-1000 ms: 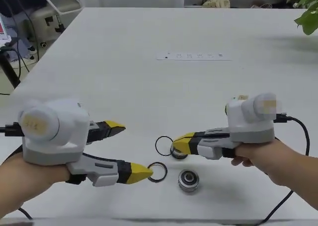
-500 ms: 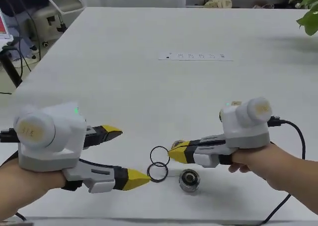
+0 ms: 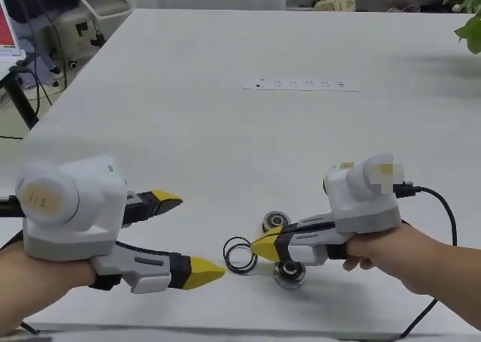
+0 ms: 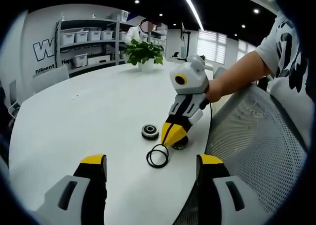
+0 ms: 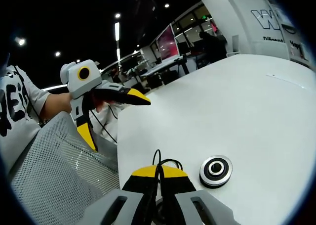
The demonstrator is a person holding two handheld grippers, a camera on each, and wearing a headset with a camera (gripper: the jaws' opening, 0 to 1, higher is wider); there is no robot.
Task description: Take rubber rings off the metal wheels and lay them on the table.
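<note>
Right tool [image 3: 260, 246], jaws pressed together, appears to pinch a rubber ring [image 3: 239, 255] lying on the bench [image 3: 225, 131] near a metal wheel [image 3: 275, 222]; left tool [image 3: 197, 234] gapes wide, holding nothing.

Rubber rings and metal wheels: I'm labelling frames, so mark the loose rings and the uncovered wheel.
rubber rings [image 4: 158, 156], left gripper view, where the two loops overlap.
metal wheel [image 5: 216, 169], right gripper view, its centre hub.
</note>
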